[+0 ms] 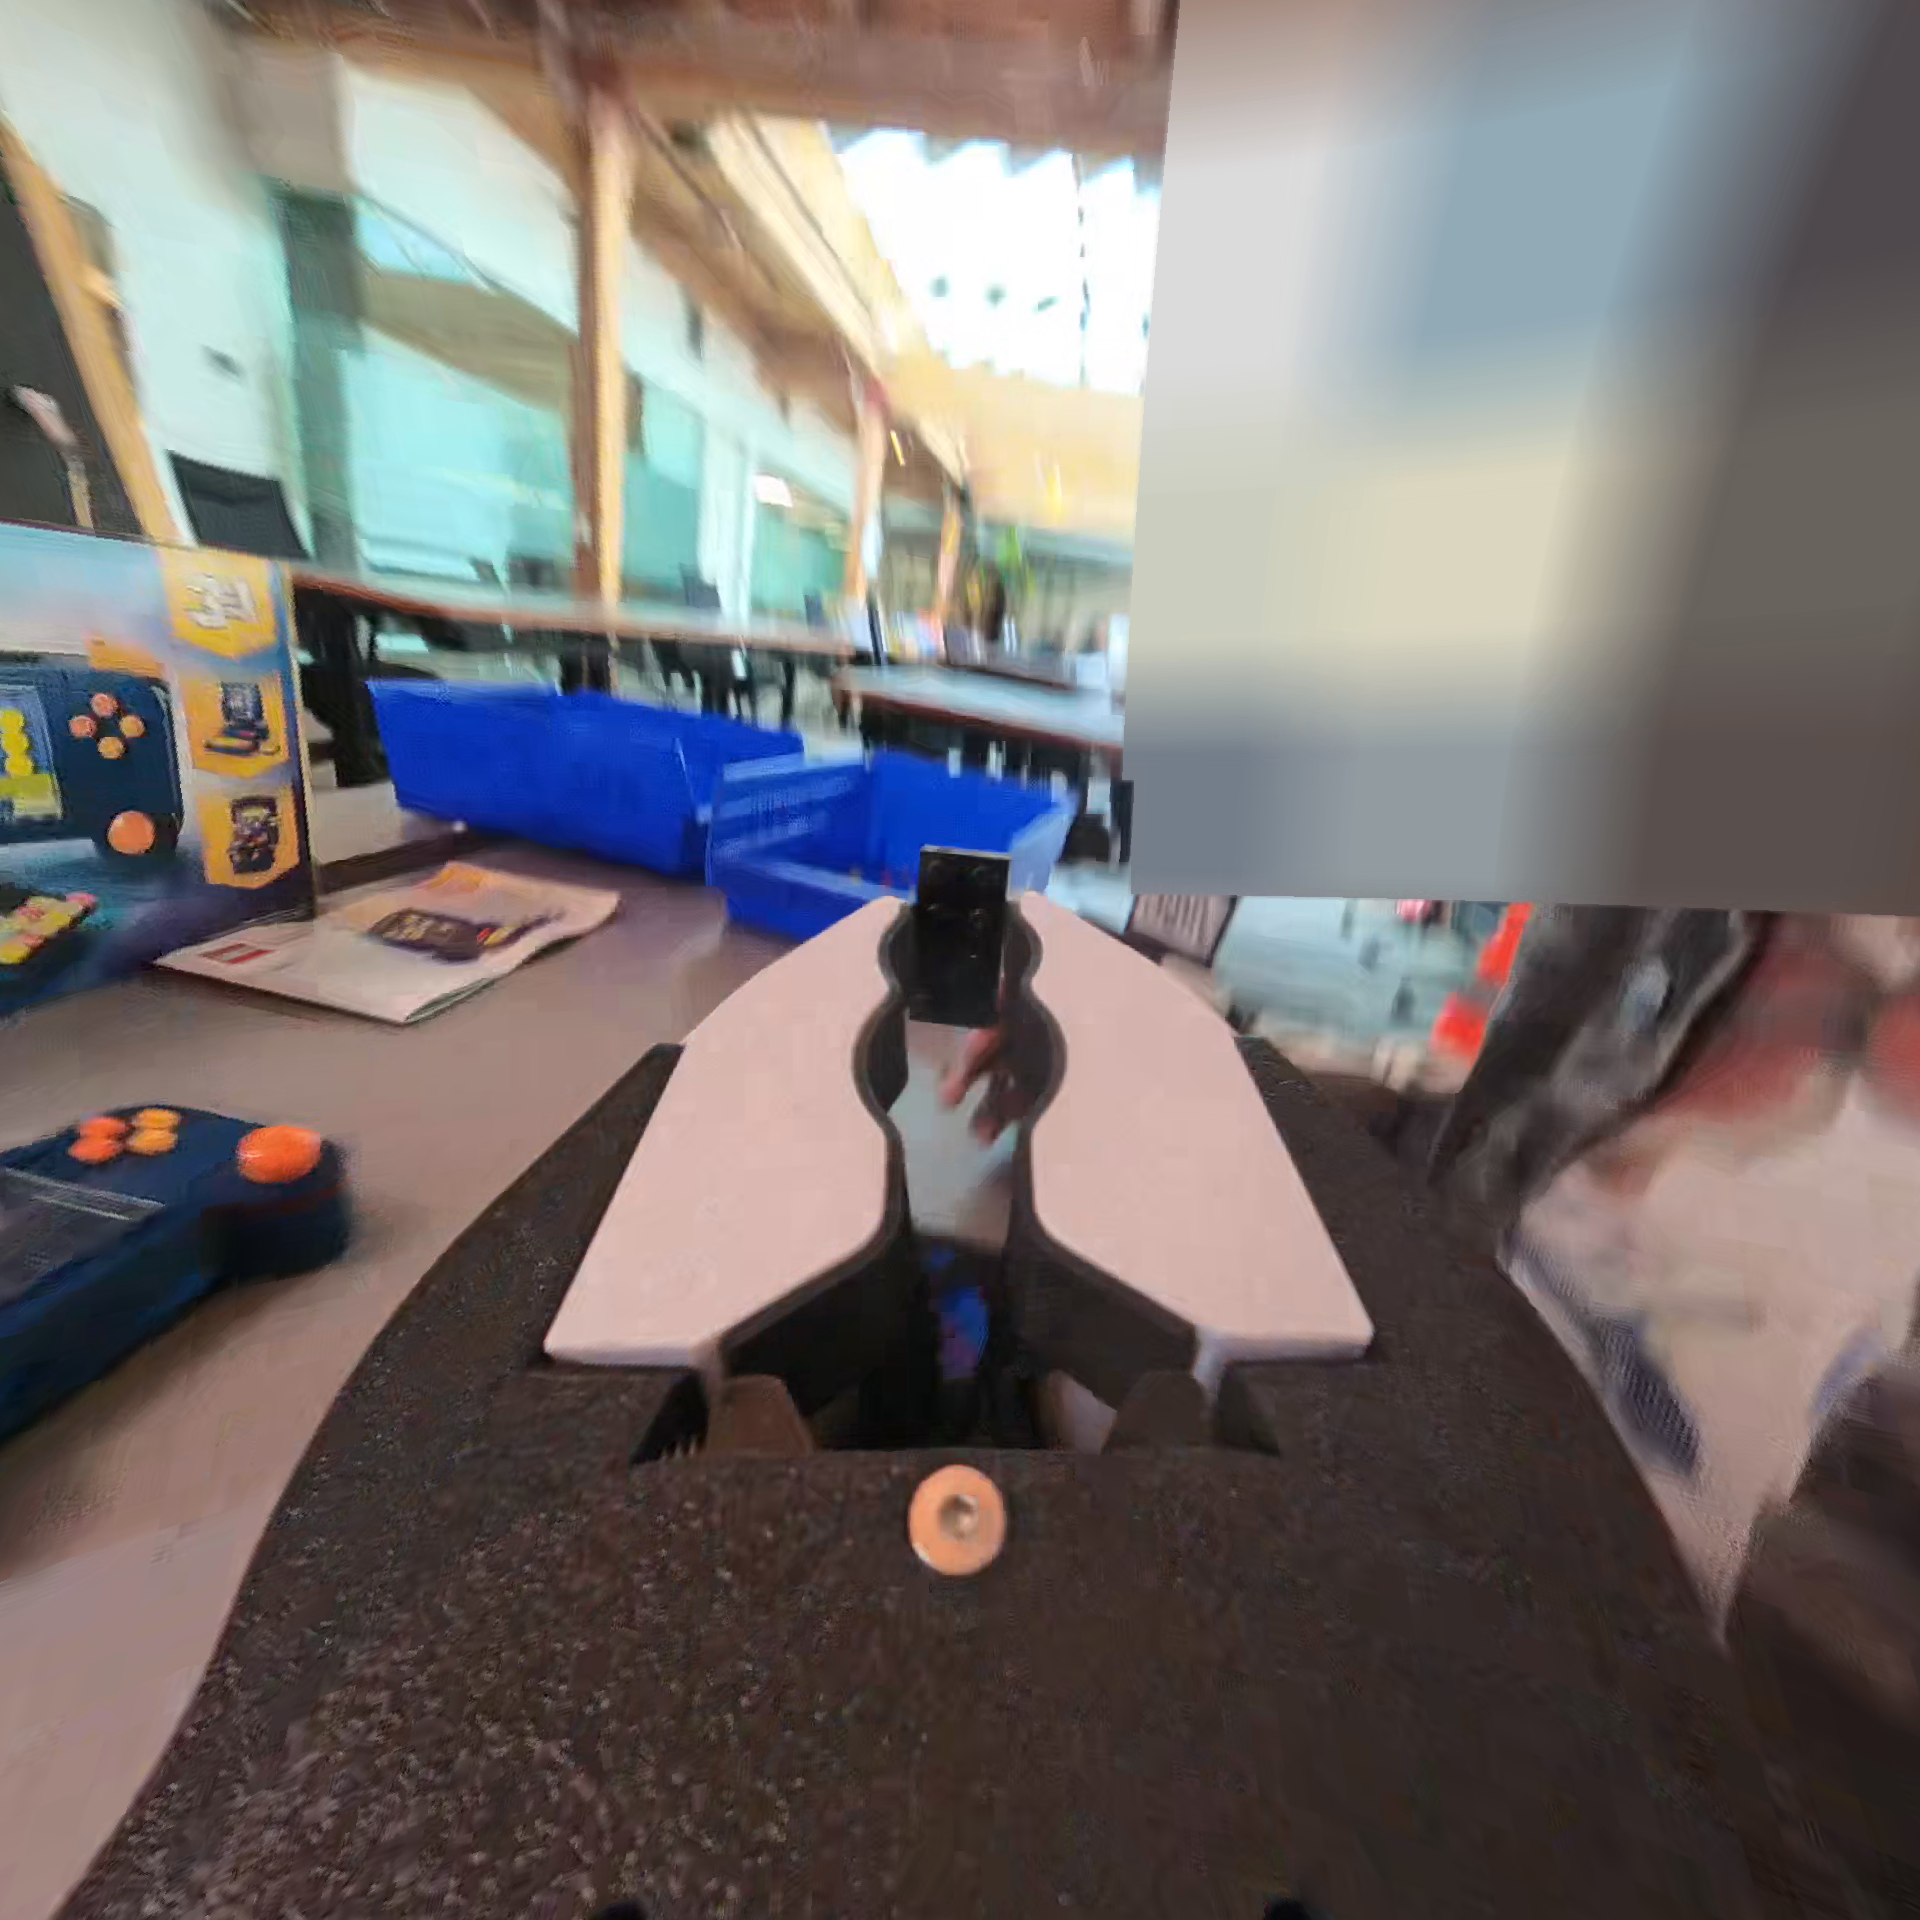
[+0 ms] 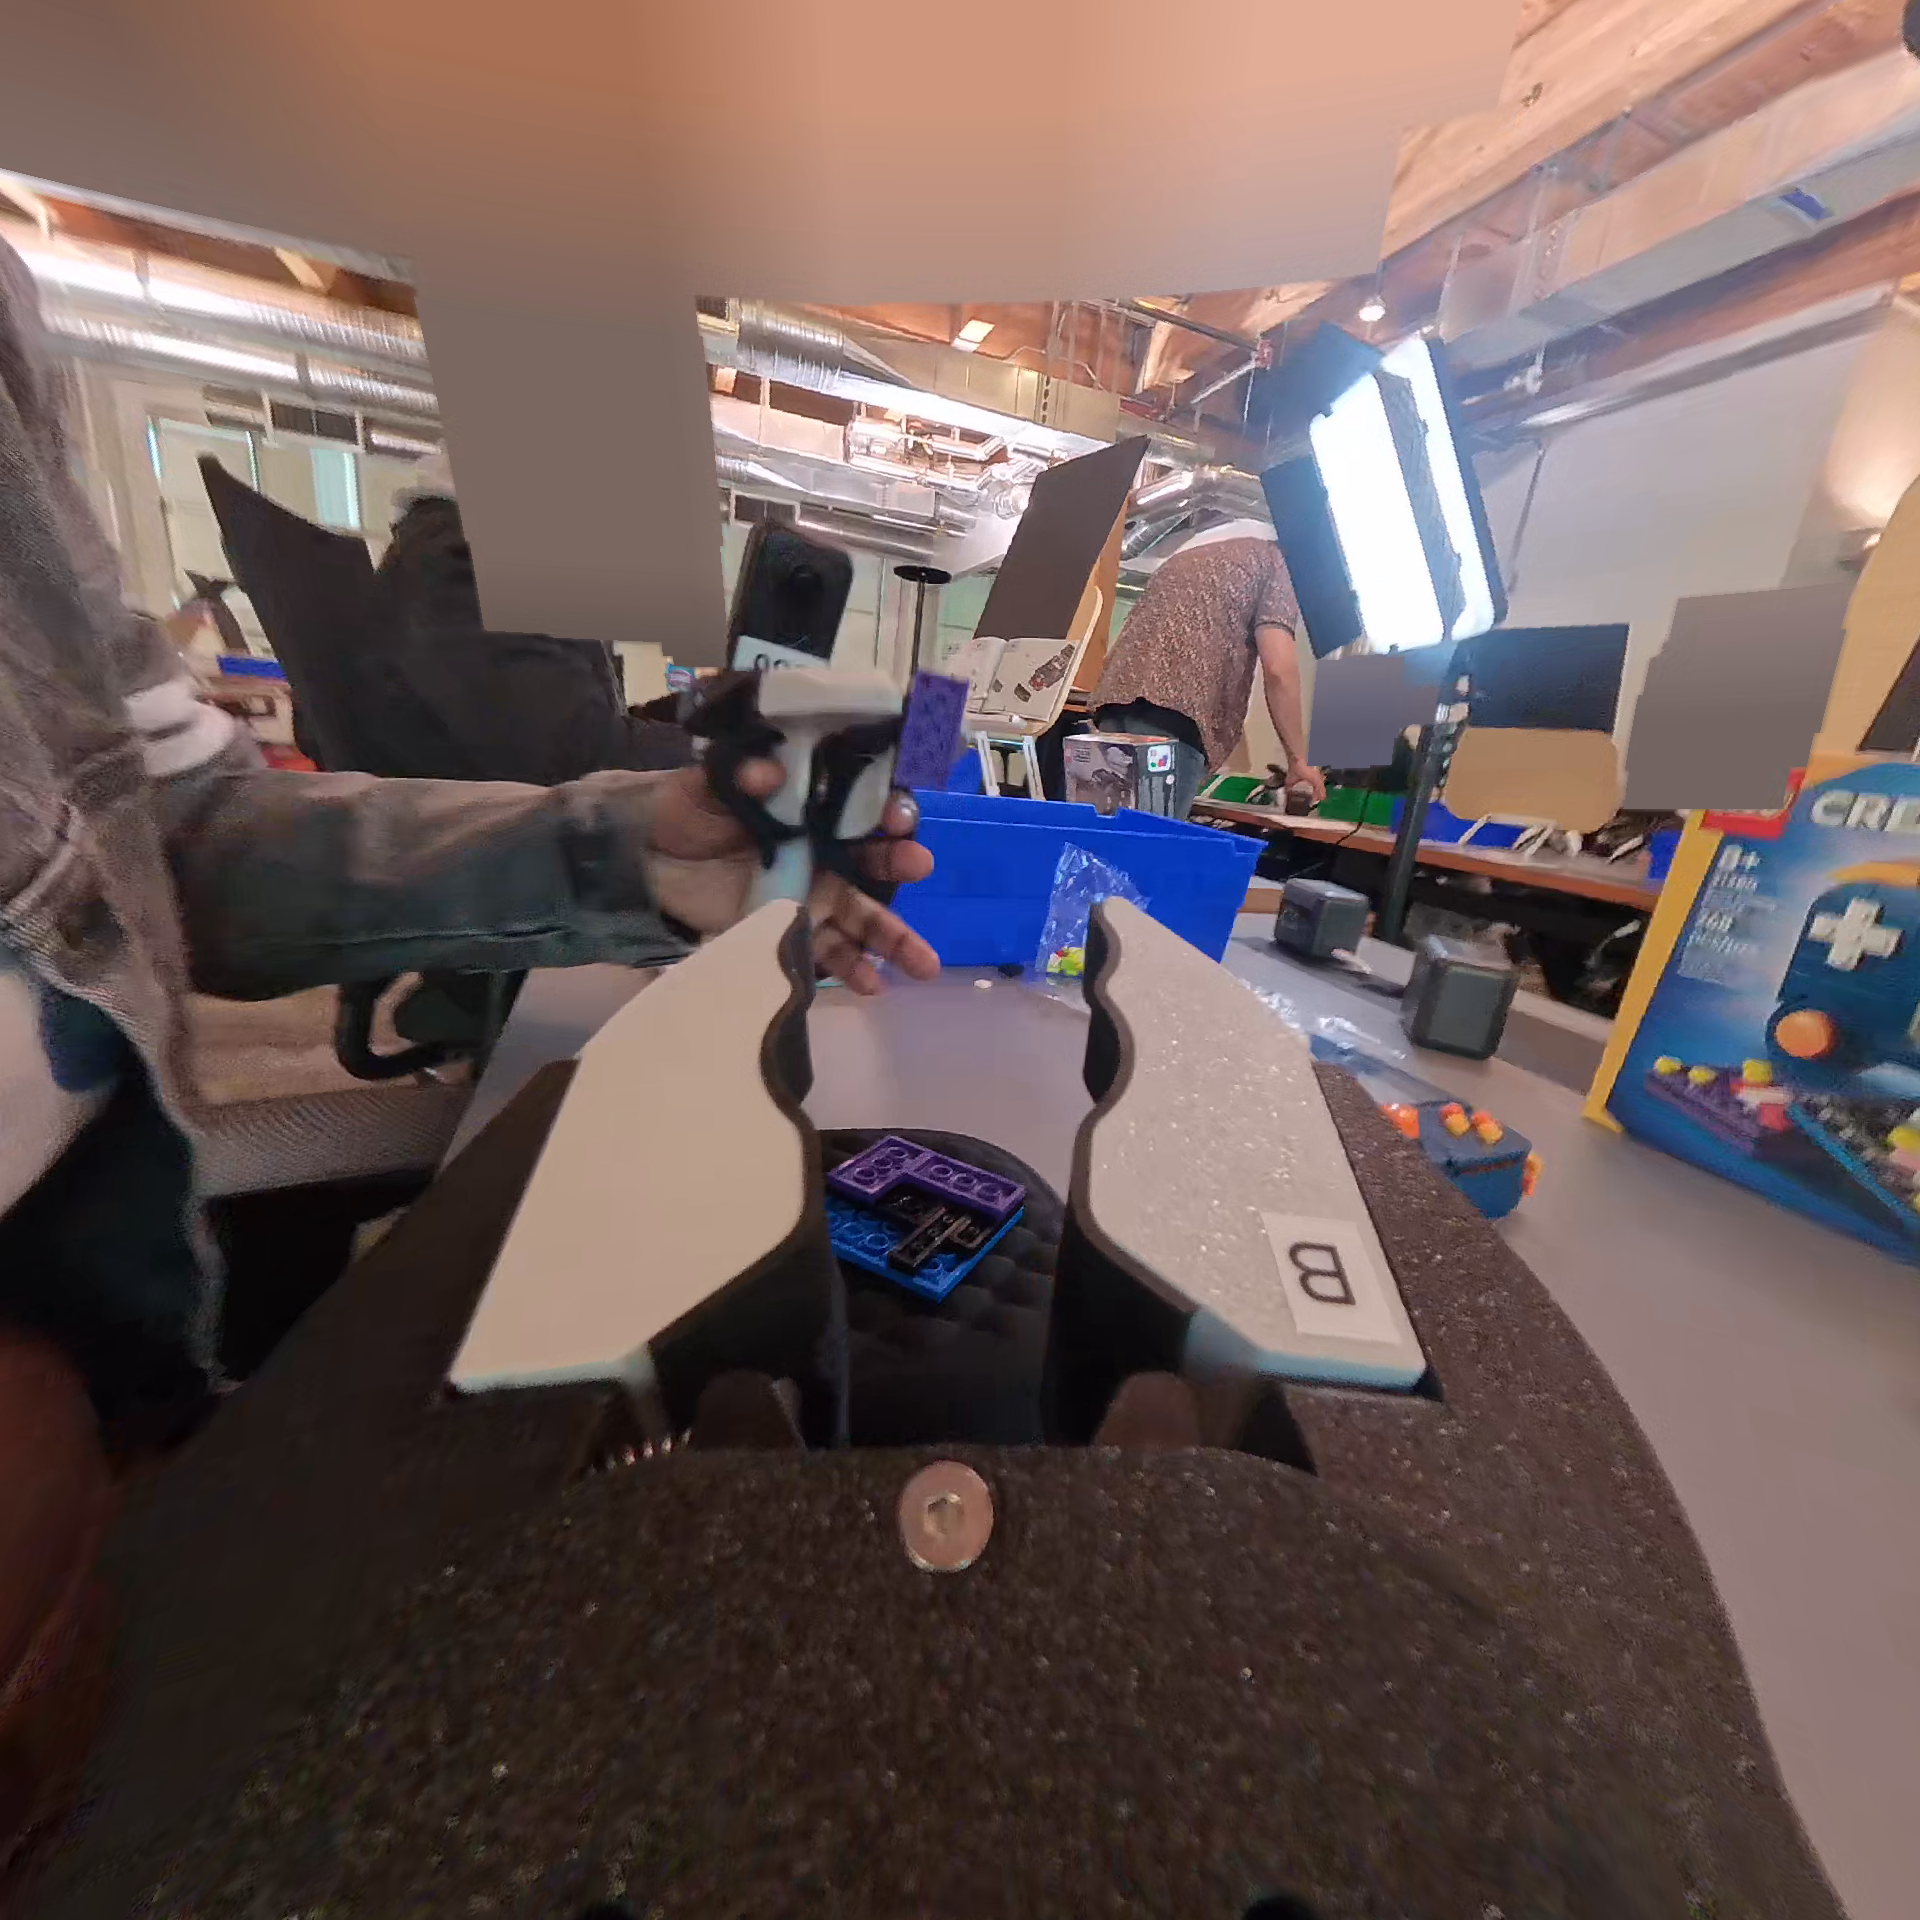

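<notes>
Black plastic, studded: a small plate (image 1: 958, 966) pinched upright at the very tips of the left gripper (image 1: 956, 920), jaws closed narrow on its lower end, probably to leave the upper studs free for pressing on elsewhere. Looks purple on its far face from the right wrist view; whether one piece or two stacked, cannot tell. Carried high, well above the table (image 1: 468, 1091), by a hand (image 2: 727, 842) wrapped round the grip. Farther out on that side, two blue bins (image 1: 561, 769) end to end, likely for loose parts; nearer, a booklet (image 1: 416, 935) lying open and flat, placed as if for reading during work; beside it a box (image 1: 145, 727) stood on edge with its picture facing in, perhaps as a reference. Low at the left edge, a dark blue model (image 1: 156, 1216) with orange buttons, flat on the table. Right gripper (image 2: 951, 925) spread wide and holding nothing, hovering over a small stack (image 2: 920, 1210) of purple, black and blue plates framed between the fingers, resting on a dark dimpled surface of unclear kind. Wide spread seemingly suited to the stack's breadth. Beyond the tips, a clear bag (image 2: 1081, 904) of small pieces just beside a bin, and two grey cubes (image 2: 1460, 992) farther right.
</notes>
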A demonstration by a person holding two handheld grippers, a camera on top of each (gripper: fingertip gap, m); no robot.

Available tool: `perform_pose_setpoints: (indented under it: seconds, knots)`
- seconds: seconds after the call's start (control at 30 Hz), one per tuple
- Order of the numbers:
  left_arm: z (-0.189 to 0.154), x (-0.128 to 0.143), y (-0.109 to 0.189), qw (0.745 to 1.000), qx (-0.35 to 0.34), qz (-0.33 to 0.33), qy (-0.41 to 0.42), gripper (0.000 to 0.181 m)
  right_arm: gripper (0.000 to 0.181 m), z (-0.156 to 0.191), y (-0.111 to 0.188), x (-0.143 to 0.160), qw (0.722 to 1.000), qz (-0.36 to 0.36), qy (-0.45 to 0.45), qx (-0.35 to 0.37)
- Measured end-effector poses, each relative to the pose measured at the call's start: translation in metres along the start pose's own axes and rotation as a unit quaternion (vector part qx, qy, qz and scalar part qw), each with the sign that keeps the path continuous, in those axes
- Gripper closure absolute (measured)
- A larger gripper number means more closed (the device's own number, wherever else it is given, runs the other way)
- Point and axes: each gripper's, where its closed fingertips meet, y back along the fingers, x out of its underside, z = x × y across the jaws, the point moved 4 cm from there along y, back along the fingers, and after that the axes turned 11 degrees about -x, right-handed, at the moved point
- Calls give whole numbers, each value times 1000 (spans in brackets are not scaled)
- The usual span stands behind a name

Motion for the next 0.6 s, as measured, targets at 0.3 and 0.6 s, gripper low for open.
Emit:
perform_pose_setpoints:
  seconds: [0.3, 0.6]
  knots:
    - [-43, 25, -11, 963, 34, -1, 268, 165, 120, 30, -43, -27, 949, 92, 294, -69]
    - [-56, 22, -12, 964, 53, 60, 253, 166, 131, 33, -55, -32, 901, 120, 388, -152]
